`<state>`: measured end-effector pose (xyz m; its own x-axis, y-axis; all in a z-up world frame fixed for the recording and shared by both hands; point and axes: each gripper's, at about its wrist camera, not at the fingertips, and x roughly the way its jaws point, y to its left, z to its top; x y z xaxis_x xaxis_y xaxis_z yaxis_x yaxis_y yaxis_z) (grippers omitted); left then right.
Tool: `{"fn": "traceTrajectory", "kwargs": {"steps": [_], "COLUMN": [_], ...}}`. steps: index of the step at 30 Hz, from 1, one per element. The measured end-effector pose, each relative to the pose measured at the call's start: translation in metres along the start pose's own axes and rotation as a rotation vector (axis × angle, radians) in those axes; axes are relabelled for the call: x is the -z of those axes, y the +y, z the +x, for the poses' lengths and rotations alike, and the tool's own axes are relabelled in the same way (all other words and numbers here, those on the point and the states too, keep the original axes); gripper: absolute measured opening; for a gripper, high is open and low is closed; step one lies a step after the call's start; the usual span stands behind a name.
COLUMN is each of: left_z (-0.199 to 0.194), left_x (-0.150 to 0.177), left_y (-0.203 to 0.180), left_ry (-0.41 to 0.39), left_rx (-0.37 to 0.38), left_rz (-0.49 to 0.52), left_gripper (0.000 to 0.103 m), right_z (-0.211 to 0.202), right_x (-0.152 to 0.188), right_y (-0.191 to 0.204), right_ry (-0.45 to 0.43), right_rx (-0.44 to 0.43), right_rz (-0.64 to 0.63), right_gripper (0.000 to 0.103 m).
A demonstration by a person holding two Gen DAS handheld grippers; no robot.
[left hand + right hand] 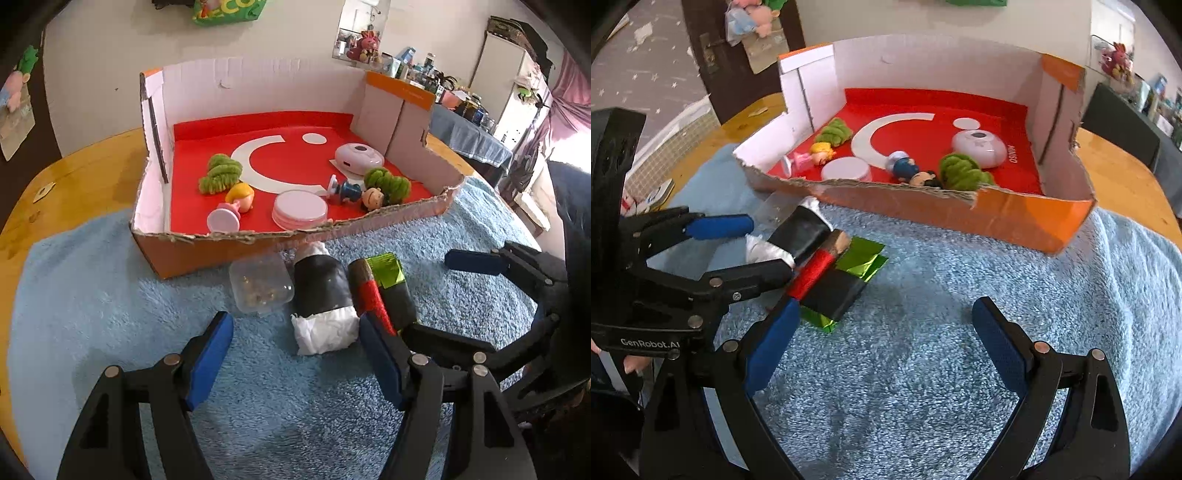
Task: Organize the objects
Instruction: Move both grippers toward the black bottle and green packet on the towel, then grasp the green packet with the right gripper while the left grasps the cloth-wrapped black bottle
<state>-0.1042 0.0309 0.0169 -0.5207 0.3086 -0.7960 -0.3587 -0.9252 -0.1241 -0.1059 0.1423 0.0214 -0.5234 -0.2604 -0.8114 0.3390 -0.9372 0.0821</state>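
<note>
On the blue towel (110, 295), just before the cardboard tray (192, 254), lie four loose things in a row: a clear plastic tub (258, 288) at 11 o'clock from the left gripper (295, 354), a black roll with white paper ends (321, 291) at 12, a brown-and-red stick (365, 291) and a black-and-green foil packet (395, 288) at 1. The left gripper's jaws stand half wide around the roll's white end, not pressing it. The right gripper (886, 343) gapes wide over bare towel. Inside the tray: two green pom-poms, two dolls, a pink disc, a white case.
</note>
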Motion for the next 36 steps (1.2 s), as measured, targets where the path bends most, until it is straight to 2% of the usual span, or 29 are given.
{"fn": "traceTrajectory", "kwargs": {"steps": [20,26,33,36], "left_z": [-0.008,-0.009,-0.007,-0.005], "left_x": [0.001,0.001,0.001,-0.001], "left_y": [0.004,0.003,-0.007,-0.008], "left_ry": [-0.022,-0.022,-0.021,-0.021], "left_rx": [0.028,0.033,0.053,0.059], "left_rz": [0.081,0.087,0.128,0.127], "left_gripper": [0.072,0.072,0.072,0.072], "right_z": [0.006,0.01,0.0,-0.009], "right_x": [-0.001,-0.002,0.003,0.001], "right_y": [0.005,0.005,-0.025,-0.034], "right_ry": [0.041,0.035,0.031,0.004], "right_rx": [0.0,0.049,0.119,0.105], "right_rz": [-0.074,-0.079,-0.031,-0.009], "right_gripper": [0.095,0.095,0.095,0.095]}}
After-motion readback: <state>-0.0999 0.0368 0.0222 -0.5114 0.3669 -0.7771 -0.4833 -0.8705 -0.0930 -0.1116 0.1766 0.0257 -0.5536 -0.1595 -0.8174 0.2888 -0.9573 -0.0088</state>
